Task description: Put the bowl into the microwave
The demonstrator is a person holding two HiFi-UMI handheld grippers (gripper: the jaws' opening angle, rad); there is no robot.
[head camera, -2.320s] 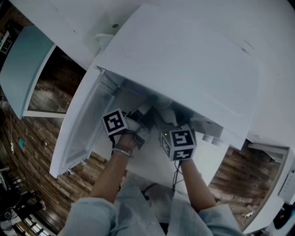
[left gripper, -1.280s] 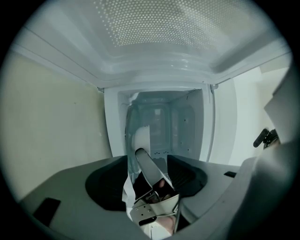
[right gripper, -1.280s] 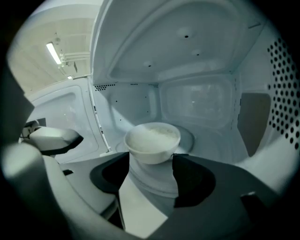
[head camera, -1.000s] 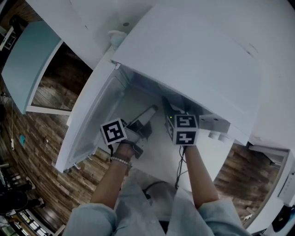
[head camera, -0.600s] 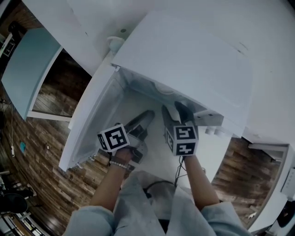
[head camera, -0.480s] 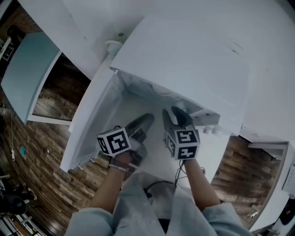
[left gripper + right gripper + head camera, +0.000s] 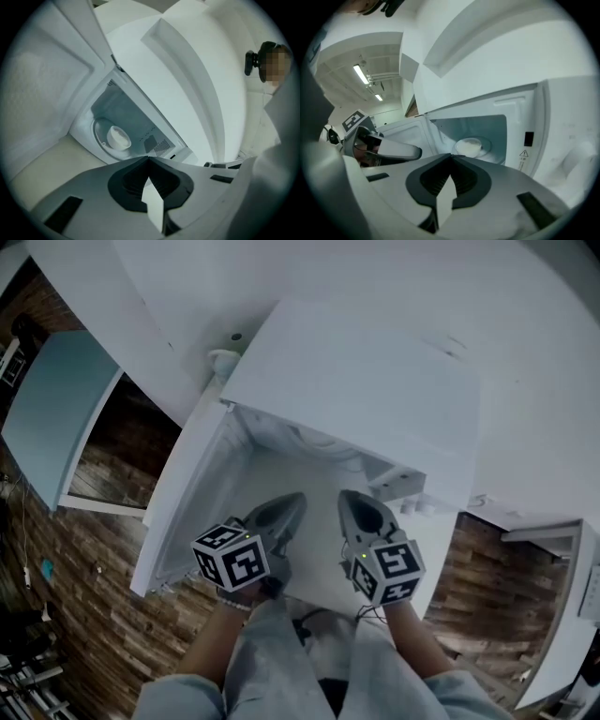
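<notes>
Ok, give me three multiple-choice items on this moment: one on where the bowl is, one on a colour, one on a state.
1. Where is the bowl?
A on the turntable inside the microwave
B on top of the microwave
C on the floor
2. What colour is the microwave?
A black
B white
C red
3. The microwave's door is:
A shut
B missing
C open

1 A: both gripper views show it on the turntable.
2 B: the casing is white in the head view.
3 C: the door swings out, leaving the cavity exposed.

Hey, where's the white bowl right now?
The small round white bowl sits on the turntable inside the open white microwave, left of centre in the left gripper view, beyond the shut left gripper.
</notes>
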